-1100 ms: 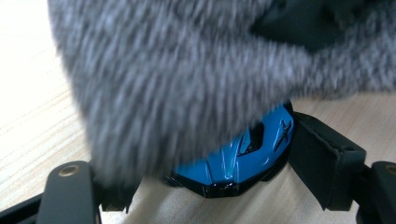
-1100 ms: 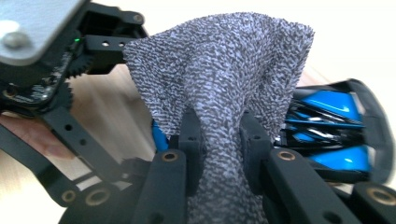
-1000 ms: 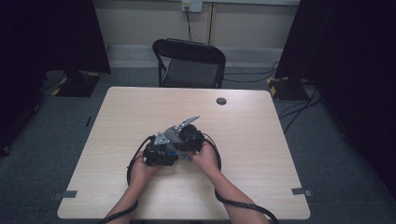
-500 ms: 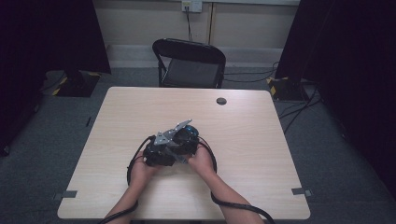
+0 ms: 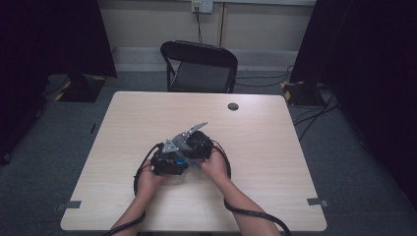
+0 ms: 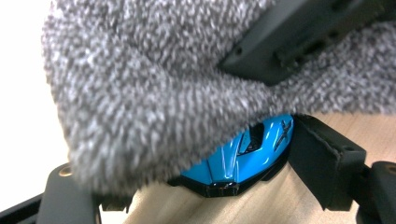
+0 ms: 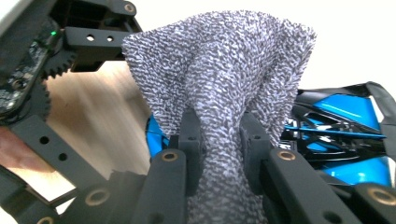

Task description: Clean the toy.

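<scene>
We hold two black two-jaw grippers close together over the near middle of the pale wooden table [image 5: 275,147]. The right gripper [image 7: 217,140] is clenched on a grey knitted cloth [image 7: 224,70]: its two black jaws pinch a gathered fold of the fabric between them, and the cloth fans out above and beyond the jaw tips. Just behind that cloth, and spreading to the right of the right gripper's jaws, lies a glossy blue and black toy car [image 7: 345,135]. The left gripper [image 6: 196,186] has its jaws set wide, one on either side of the same toy car [image 6: 243,158]; the right-hand jaw stands against the car's flank, while the cloth [image 6: 154,88] drapes over the left-hand jaw, so we cannot tell whether both pads press on the car. The car rests on the table surface between those jaws, with the cloth lying over its upper part. In the high view the left gripper [image 5: 167,162] and the right gripper [image 5: 196,145] touch or nearly touch, and a small patch of blue [image 5: 180,160] shows between them.
</scene>
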The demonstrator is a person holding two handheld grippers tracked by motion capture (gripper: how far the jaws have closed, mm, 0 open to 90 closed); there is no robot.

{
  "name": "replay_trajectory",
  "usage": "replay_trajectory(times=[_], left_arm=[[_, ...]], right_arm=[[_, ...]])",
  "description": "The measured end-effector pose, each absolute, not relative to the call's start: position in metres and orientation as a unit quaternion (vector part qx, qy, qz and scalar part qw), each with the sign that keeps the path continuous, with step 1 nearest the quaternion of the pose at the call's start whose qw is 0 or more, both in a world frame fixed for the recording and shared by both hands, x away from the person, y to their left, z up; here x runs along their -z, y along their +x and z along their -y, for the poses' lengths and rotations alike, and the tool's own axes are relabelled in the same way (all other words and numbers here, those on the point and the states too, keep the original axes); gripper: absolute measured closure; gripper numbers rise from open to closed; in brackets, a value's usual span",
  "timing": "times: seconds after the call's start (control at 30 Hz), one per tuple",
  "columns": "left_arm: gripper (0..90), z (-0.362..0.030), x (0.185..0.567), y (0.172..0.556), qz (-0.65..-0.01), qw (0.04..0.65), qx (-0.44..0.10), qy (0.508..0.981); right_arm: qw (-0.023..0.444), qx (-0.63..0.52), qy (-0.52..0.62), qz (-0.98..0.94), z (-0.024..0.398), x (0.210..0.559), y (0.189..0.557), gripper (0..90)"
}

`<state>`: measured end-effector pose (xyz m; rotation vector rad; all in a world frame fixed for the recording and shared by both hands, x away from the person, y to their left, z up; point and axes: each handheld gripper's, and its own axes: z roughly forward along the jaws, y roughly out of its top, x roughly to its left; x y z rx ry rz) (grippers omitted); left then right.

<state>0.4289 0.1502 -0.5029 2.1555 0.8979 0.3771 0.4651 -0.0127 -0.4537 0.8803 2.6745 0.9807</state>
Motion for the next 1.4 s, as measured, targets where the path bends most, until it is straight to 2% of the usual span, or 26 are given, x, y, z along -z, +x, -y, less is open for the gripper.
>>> replay_trajectory(times=[0.87,1.2,1.4], left_arm=[[23.6,-0.15,0.503,0.429,-0.352,0.379,-0.148,0.843],[23.6,-0.15,0.503,0.429,-0.352,0.379,-0.147,0.843],[23.6,-0.15,0.503,0.429,-0.352,0.379,-0.147,0.843]], right_arm=[[0.1,-0.33,0.329,-0.879,0.023,0.448,0.486,74.6],[0.087,-0.337,0.358,-0.867,0.037,0.45,0.501,74.4],[0.095,-0.333,0.36,-0.866,0.042,0.451,0.506,74.3]])
